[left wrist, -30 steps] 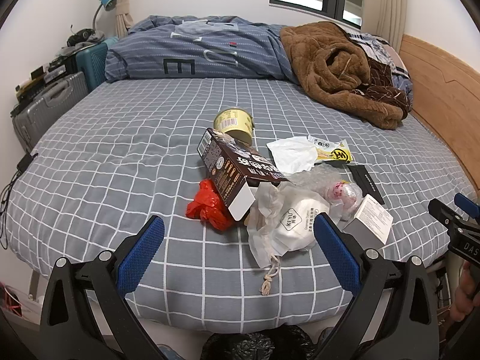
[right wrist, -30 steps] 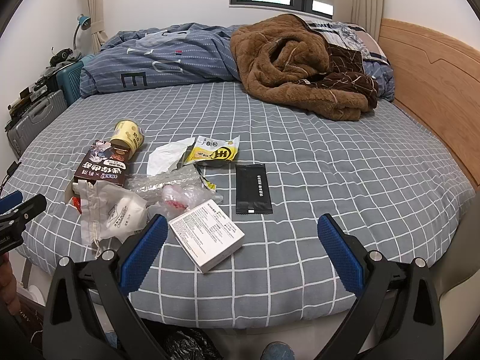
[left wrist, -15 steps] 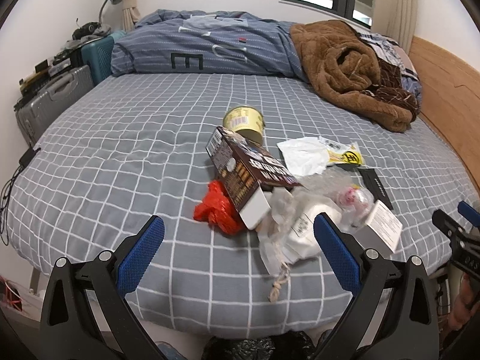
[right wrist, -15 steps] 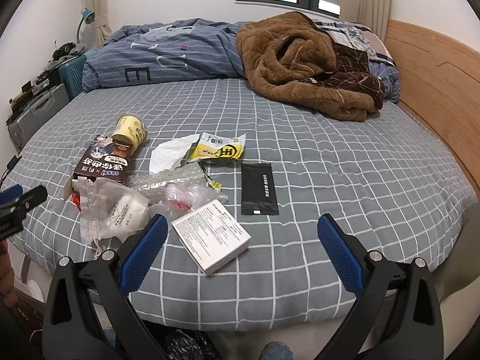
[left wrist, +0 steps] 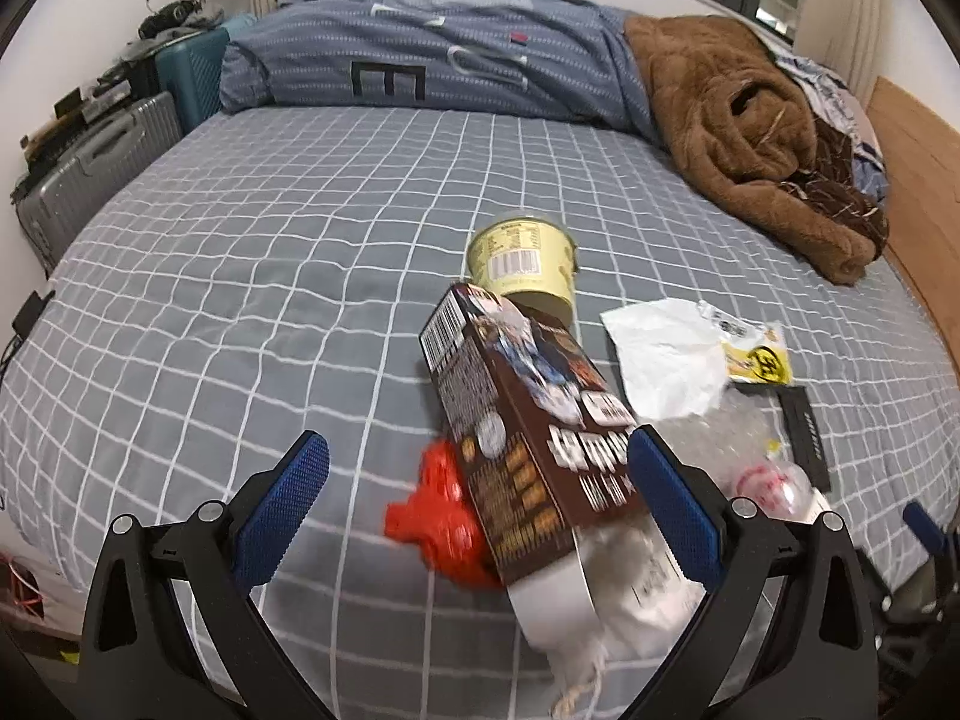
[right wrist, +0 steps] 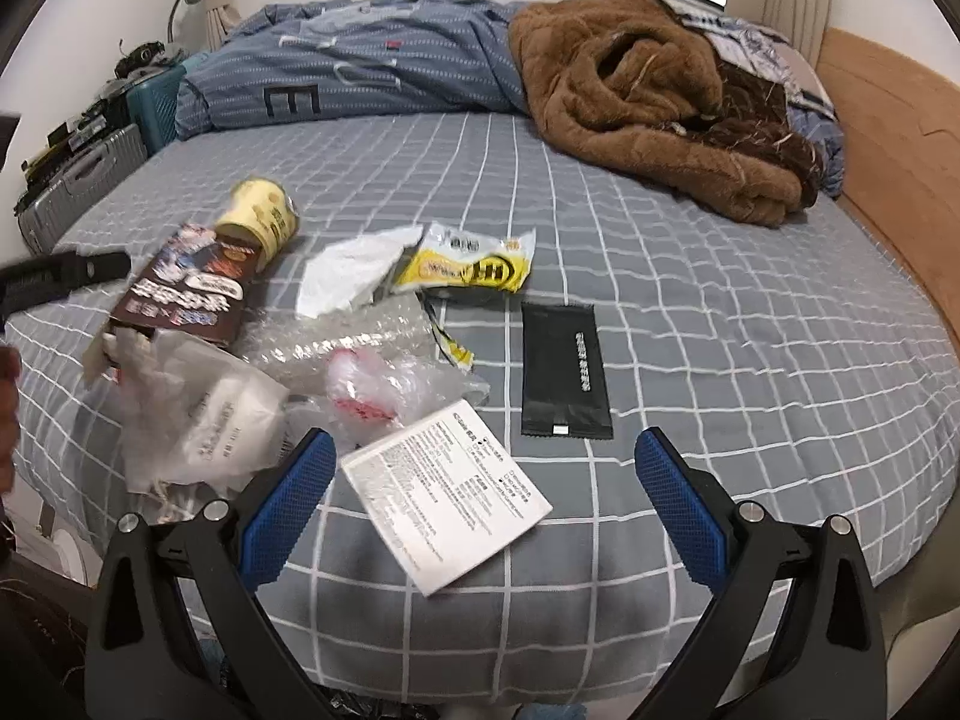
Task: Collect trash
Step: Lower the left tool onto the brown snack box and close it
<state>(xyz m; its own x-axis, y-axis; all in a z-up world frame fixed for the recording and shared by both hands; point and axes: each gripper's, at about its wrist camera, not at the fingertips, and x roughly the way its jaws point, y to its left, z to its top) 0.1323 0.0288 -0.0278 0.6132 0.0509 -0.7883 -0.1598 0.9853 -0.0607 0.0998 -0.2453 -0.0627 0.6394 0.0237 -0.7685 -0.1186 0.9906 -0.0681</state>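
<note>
Trash lies on the grey checked bed (left wrist: 240,300). A brown snack box (left wrist: 528,438) lies over a red wrapper (left wrist: 438,516), with a yellow cup (left wrist: 522,264) behind it. My left gripper (left wrist: 480,498) is open, its fingers either side of the box. My right gripper (right wrist: 486,492) is open over a white box (right wrist: 447,498). A black sachet (right wrist: 564,369), a yellow packet (right wrist: 468,261), a white tissue (right wrist: 351,273), bubble wrap (right wrist: 360,354) and a white drawstring bag (right wrist: 210,414) lie nearby.
A blue duvet (left wrist: 432,66) and a brown blanket (right wrist: 648,96) are piled at the far side. A wooden headboard (right wrist: 888,138) runs along the right. Suitcases (left wrist: 90,162) stand left of the bed. A black bag (right wrist: 360,705) shows below the bed's near edge.
Both grippers have moved forward and closer to the trash. The left one now straddles the brown box; the right one sits over the white box. Both stay open.
</note>
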